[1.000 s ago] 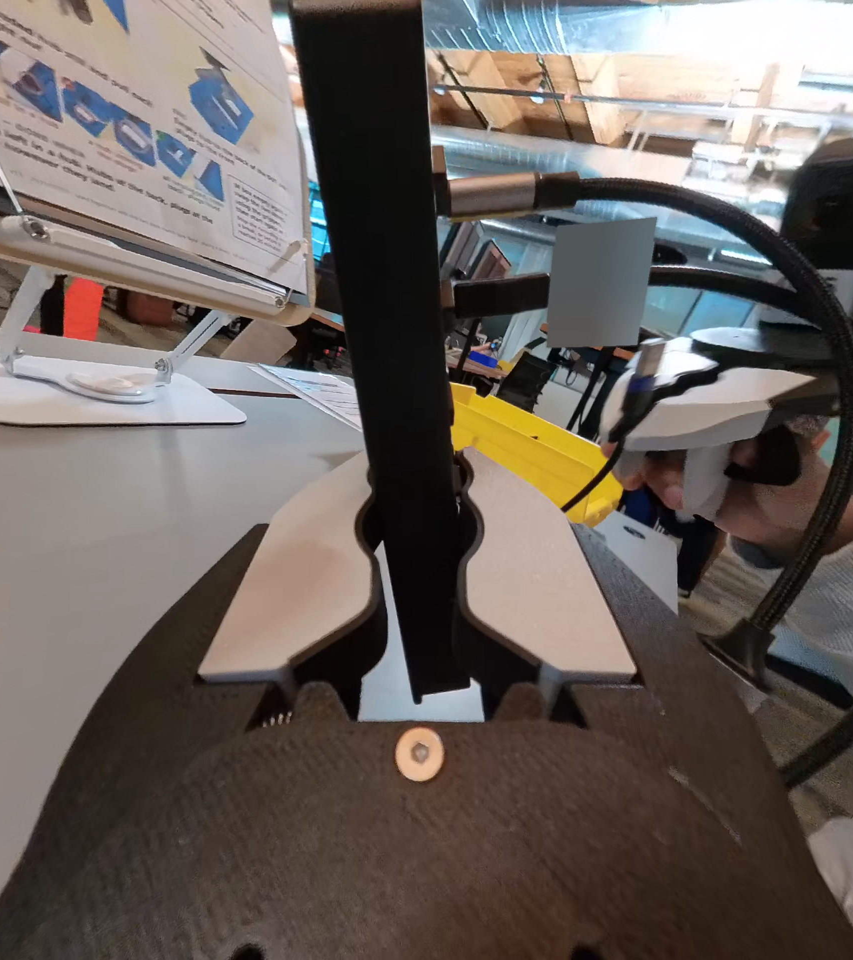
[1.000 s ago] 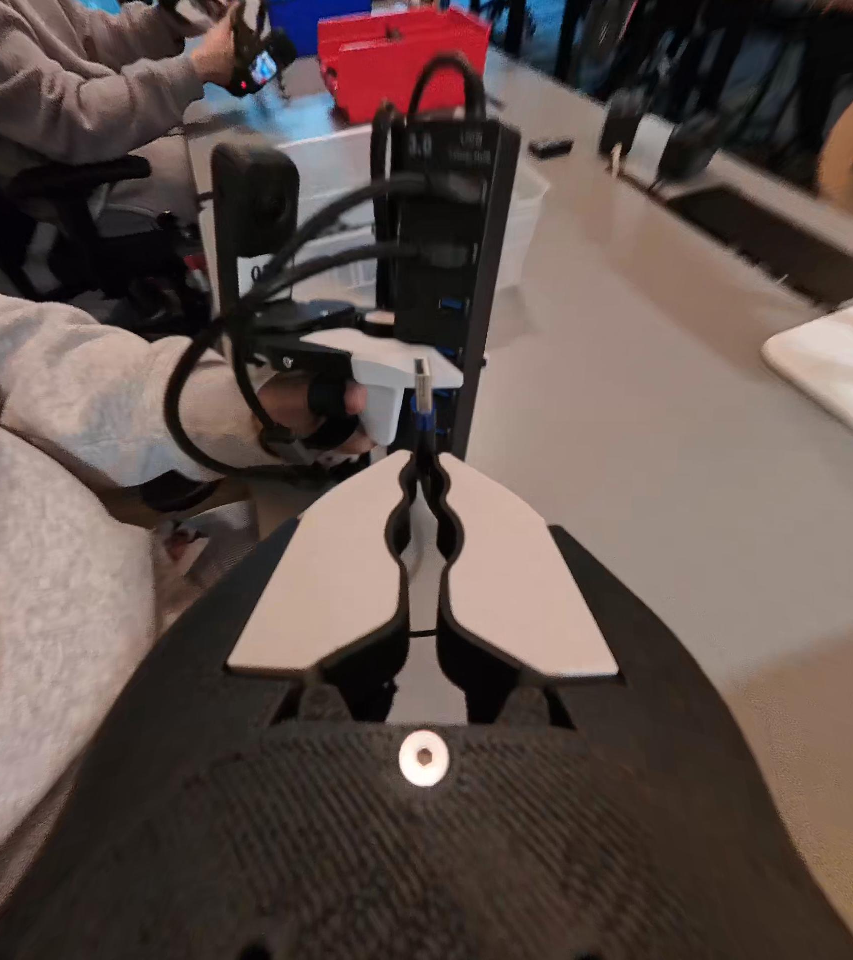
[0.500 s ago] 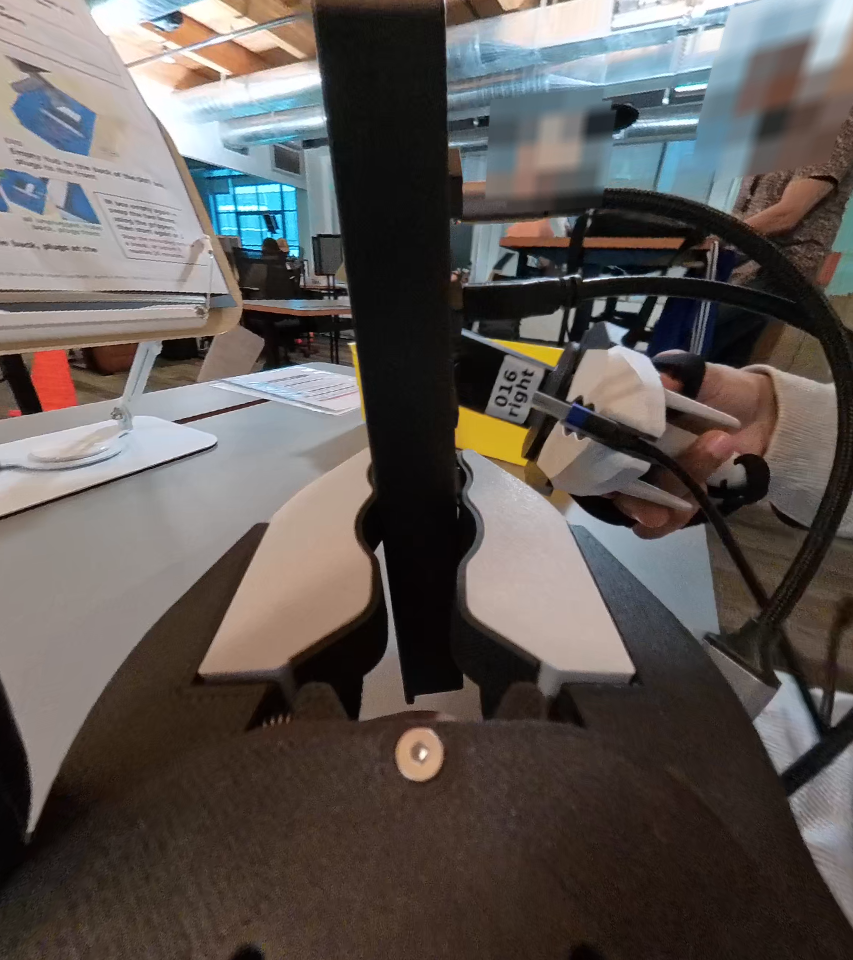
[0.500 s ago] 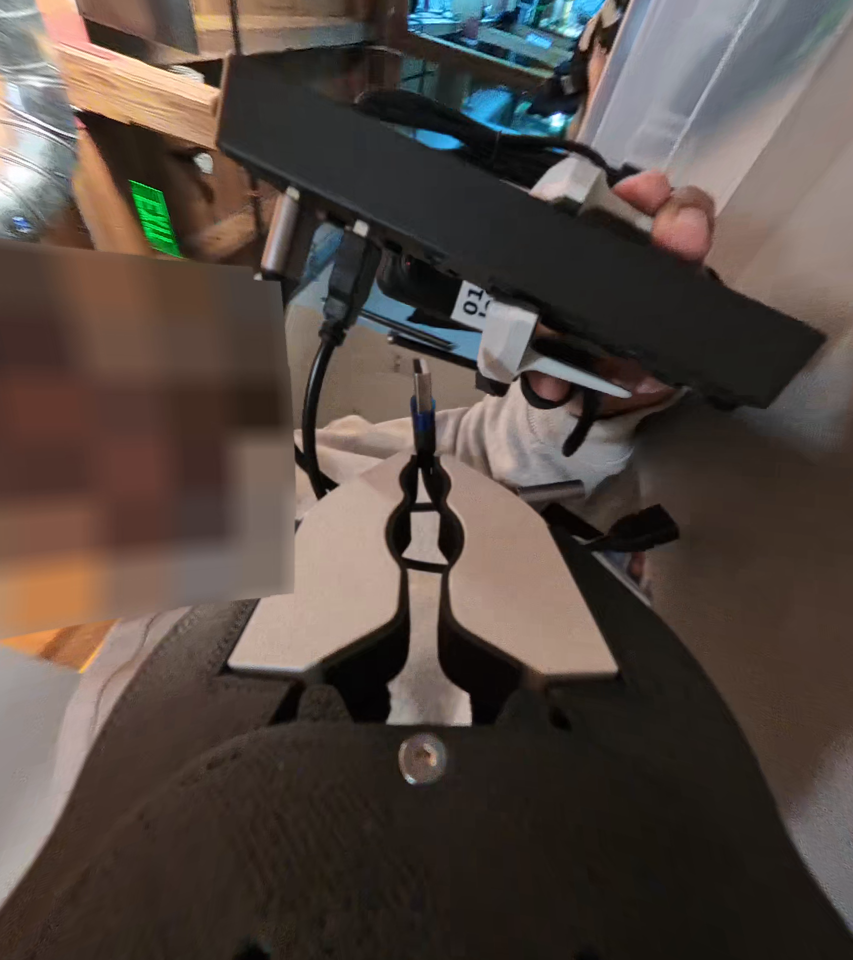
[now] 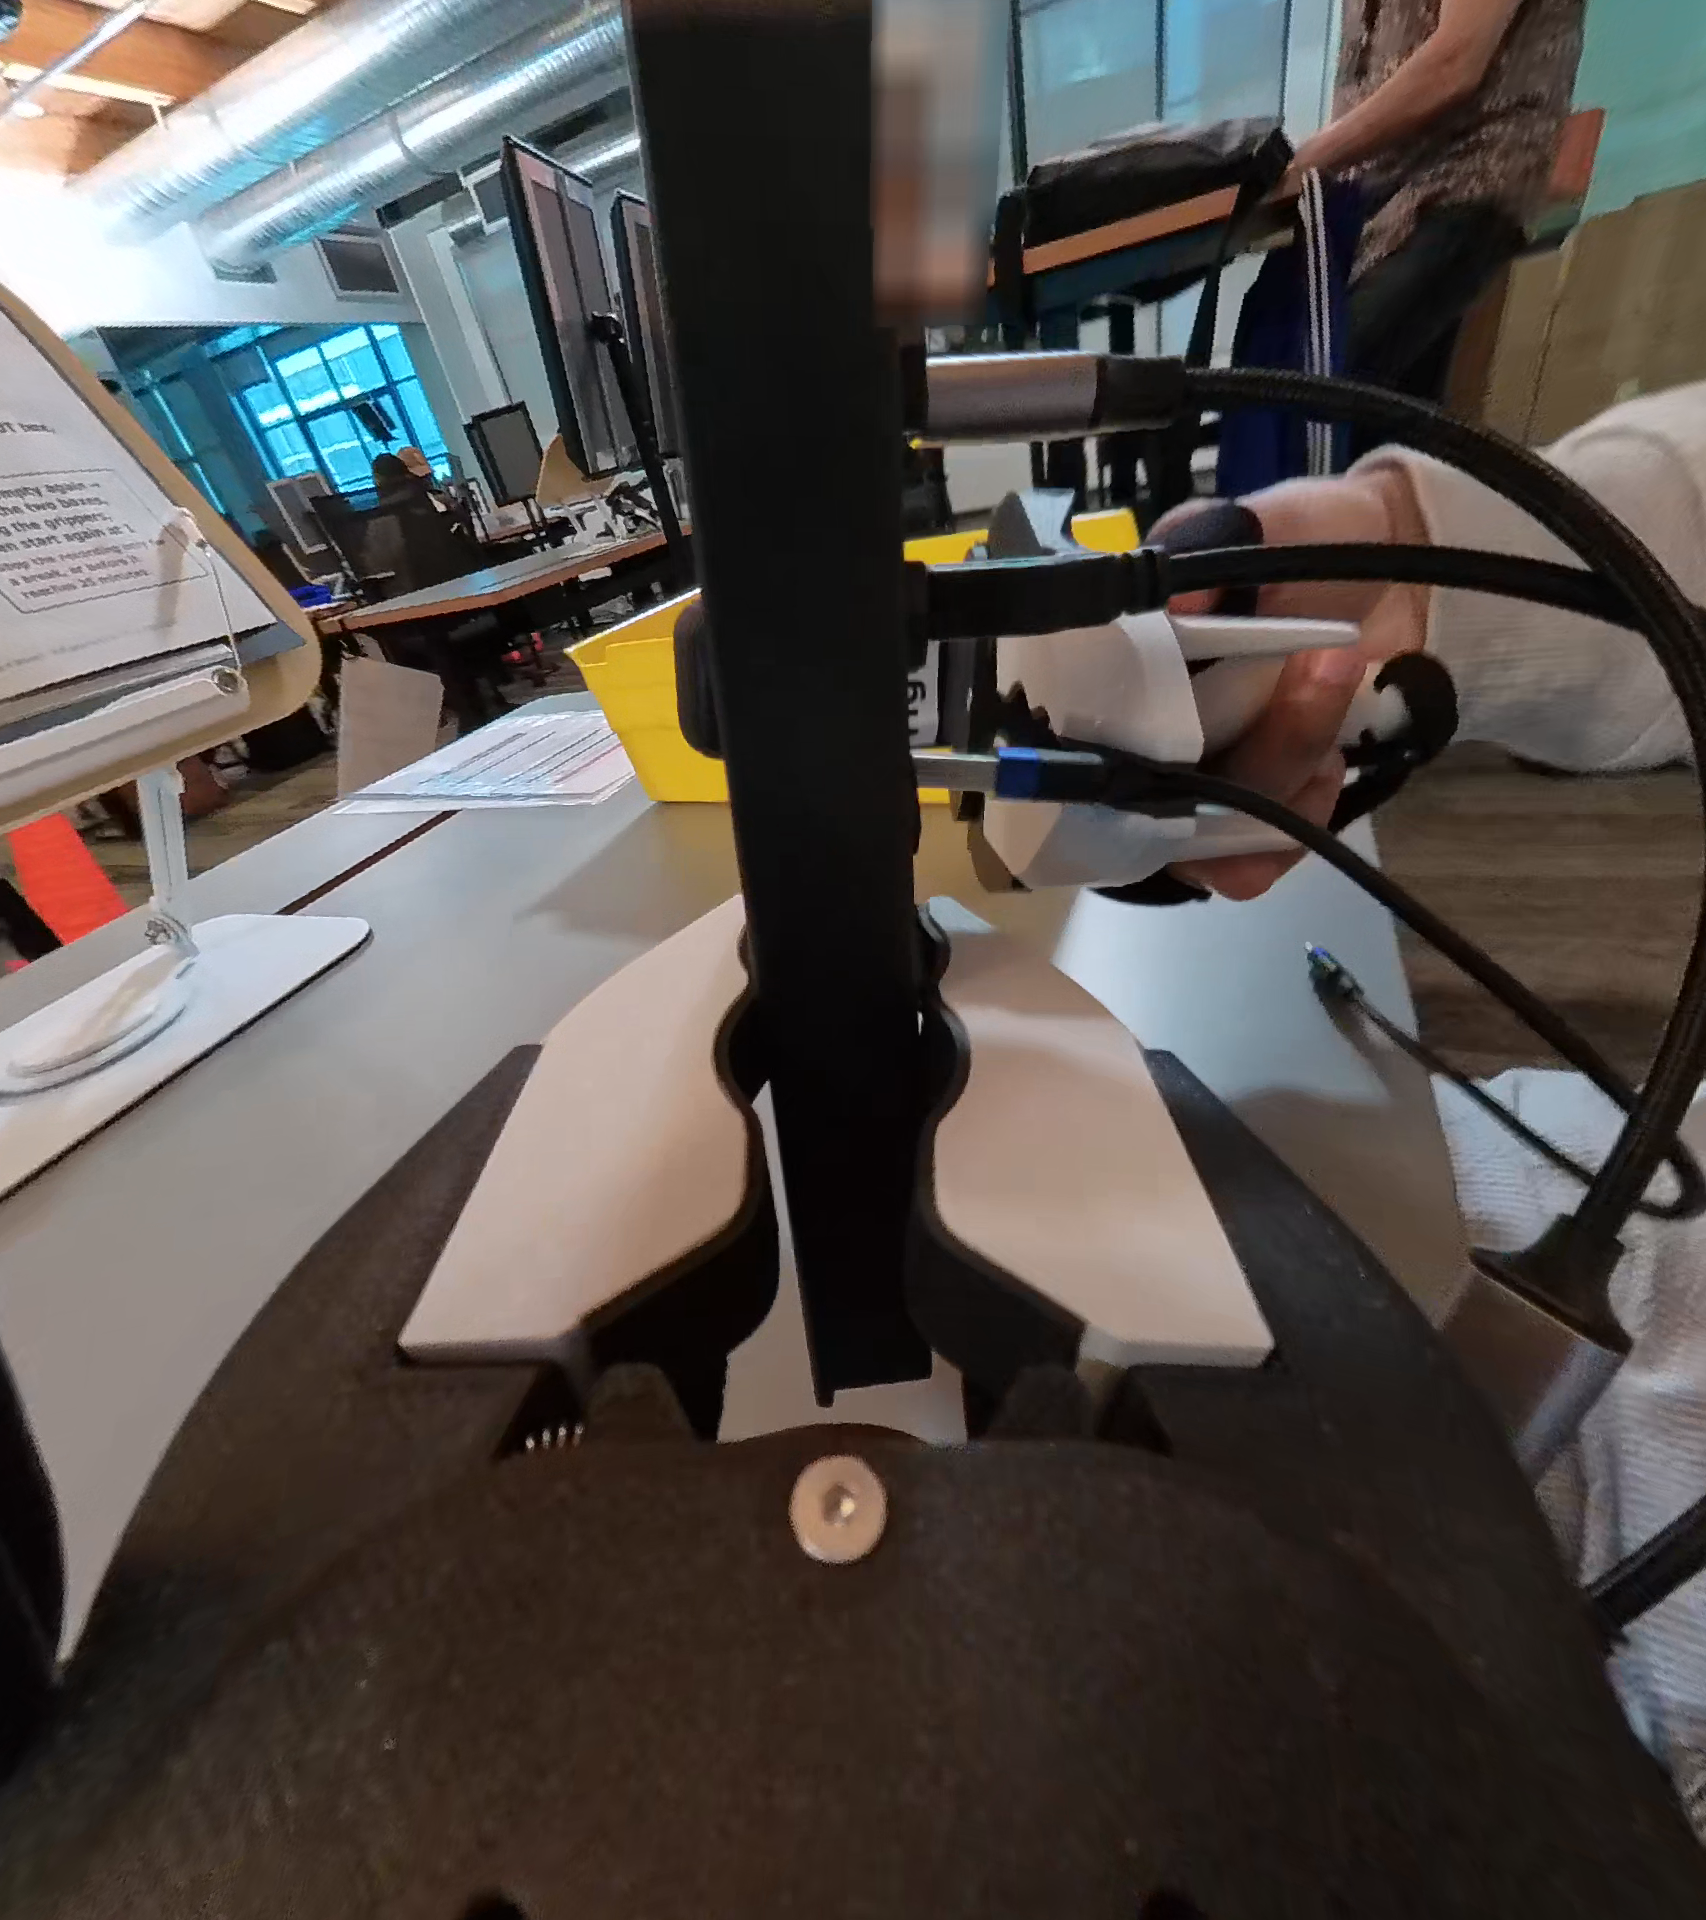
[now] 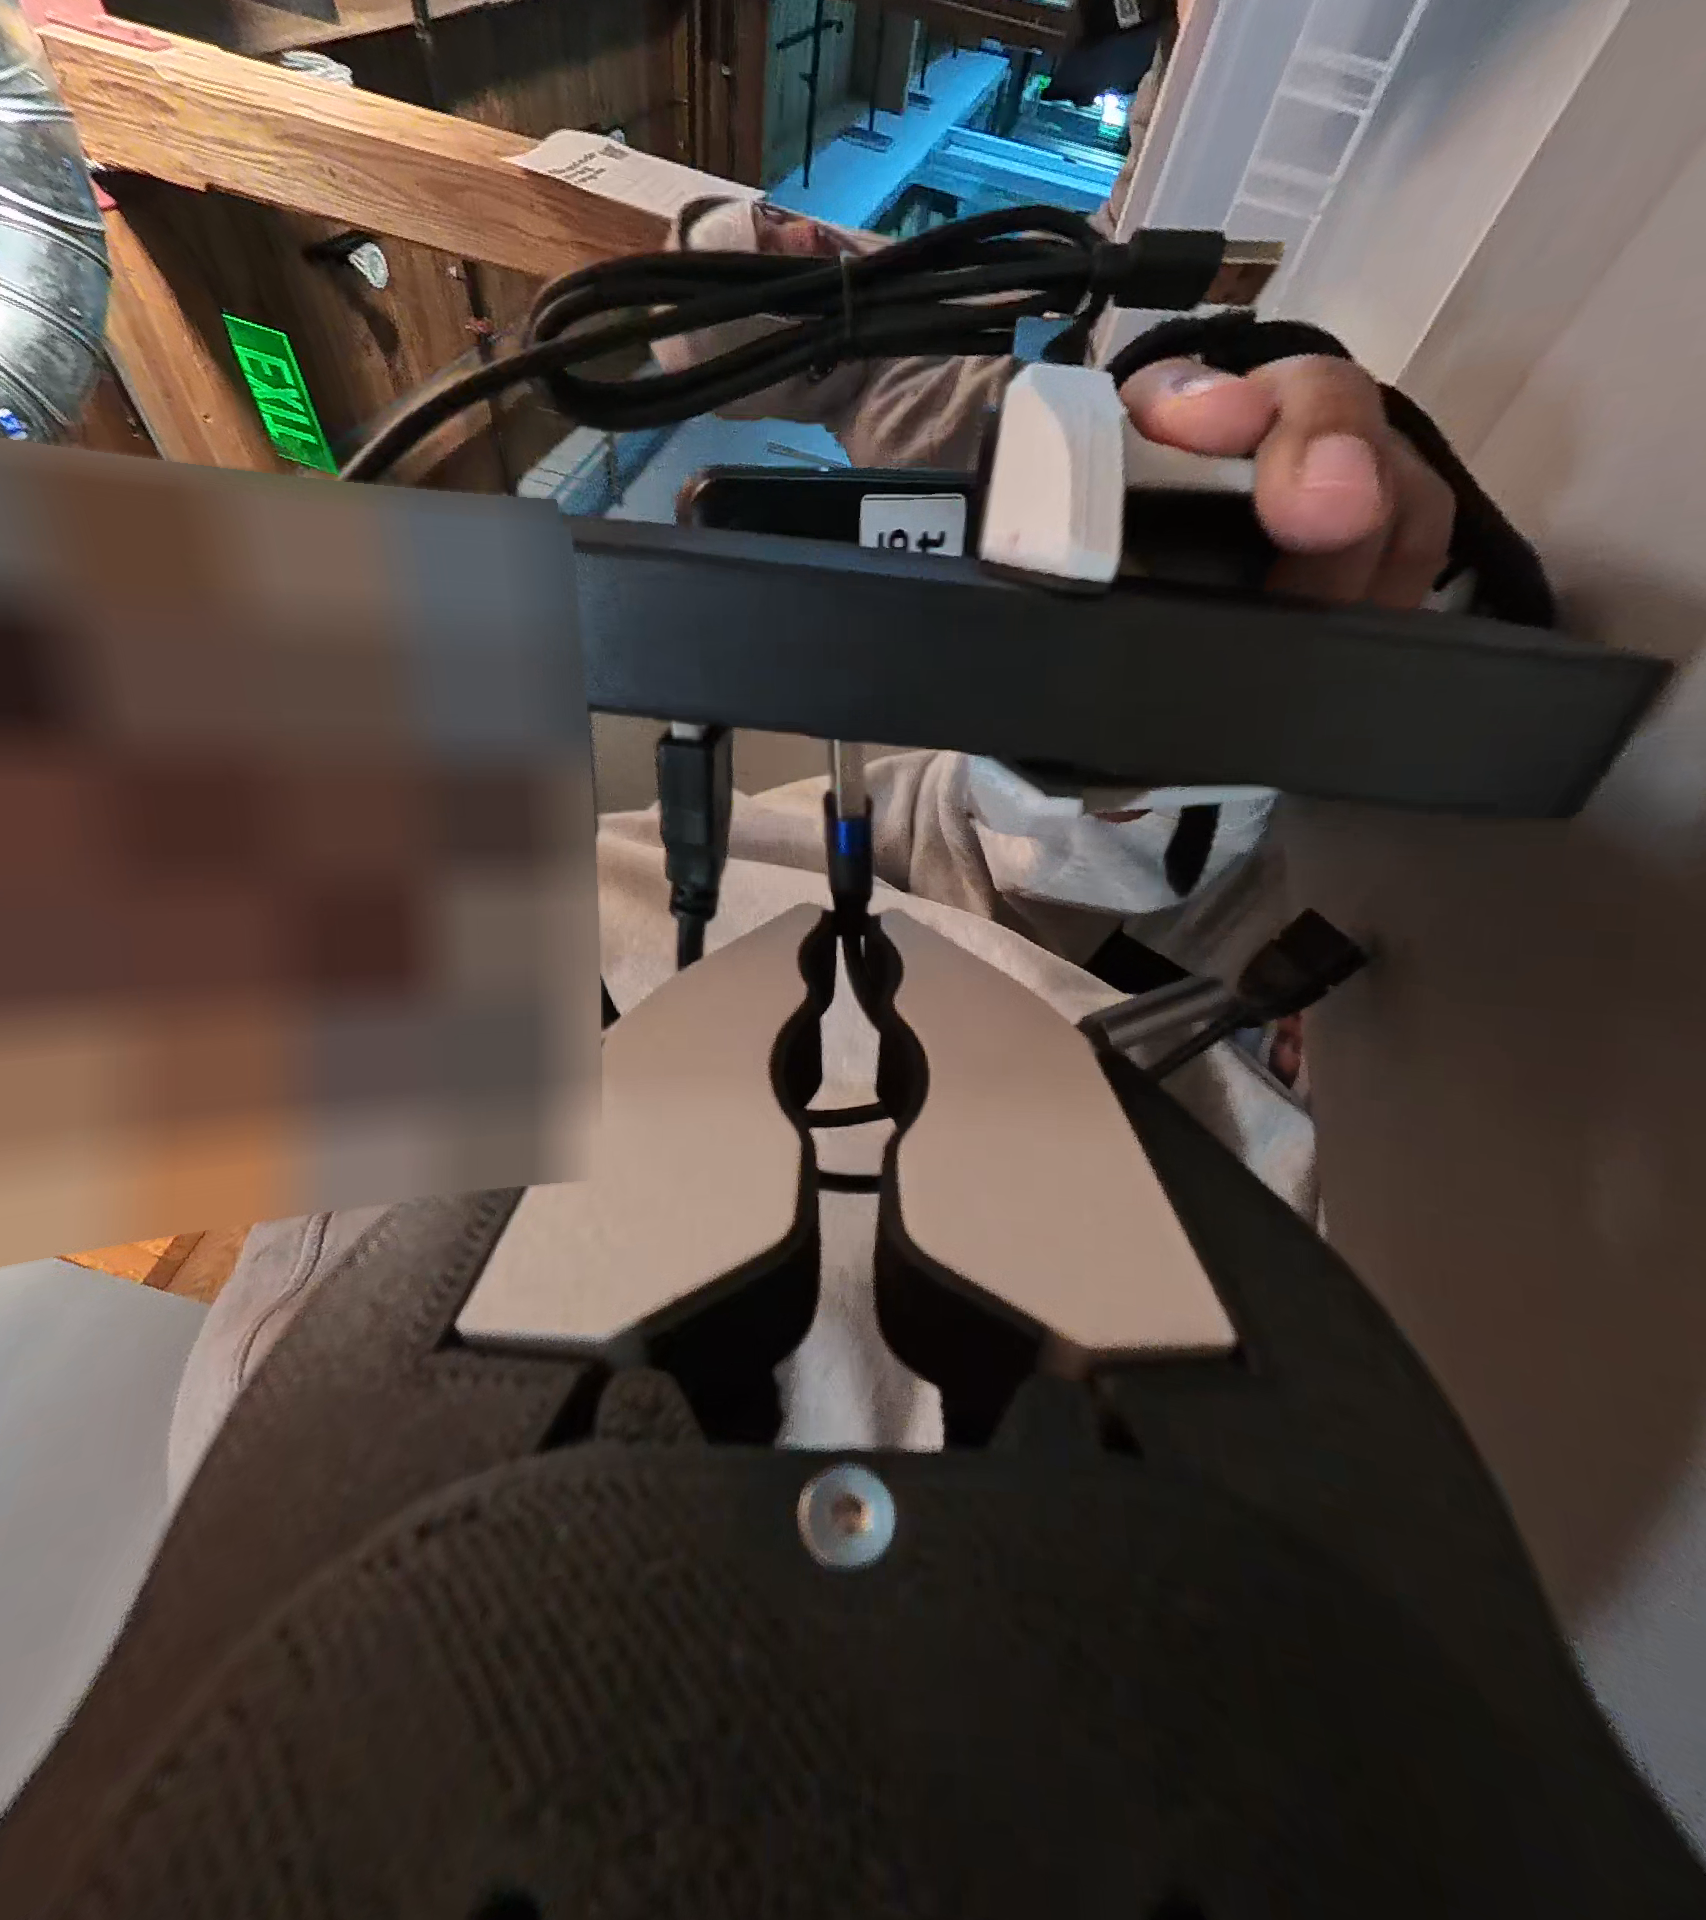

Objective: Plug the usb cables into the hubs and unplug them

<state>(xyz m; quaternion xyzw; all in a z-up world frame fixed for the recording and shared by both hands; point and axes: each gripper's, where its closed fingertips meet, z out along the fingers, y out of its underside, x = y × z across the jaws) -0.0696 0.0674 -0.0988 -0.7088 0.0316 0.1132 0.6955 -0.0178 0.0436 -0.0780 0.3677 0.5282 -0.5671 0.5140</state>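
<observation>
My left gripper [image 5: 836, 951] is shut on a long black USB hub [image 5: 787, 540] and holds it upright above the grey table [image 5: 329, 1039]. Two cables sit plugged in its right side: a silver-headed braided one [image 5: 1015, 393] and a black one [image 5: 1025, 597]. My right gripper [image 6: 847, 914] is shut on a thin black cable with a blue-collared USB plug [image 6: 847, 831]. The plug's metal tip meets the hub's port face [image 6: 1088, 686]. In the left wrist view the same plug [image 5: 1010, 771] touches the hub's side, held by the right gripper [image 5: 1067, 769].
A white document stand [image 5: 132, 966] with printed sheets is at the table's left. A yellow bin [image 5: 641, 707] and a paper sheet [image 5: 506, 764] lie behind the hub. A loose bundled black cable [image 6: 828, 312] hangs near the hub. A person stands far right [image 5: 1431, 156].
My right gripper has carried the blue-collared plug from a short way off up to the hub's port face. The hub has turned square to the plug; my left gripper keeps hold.
</observation>
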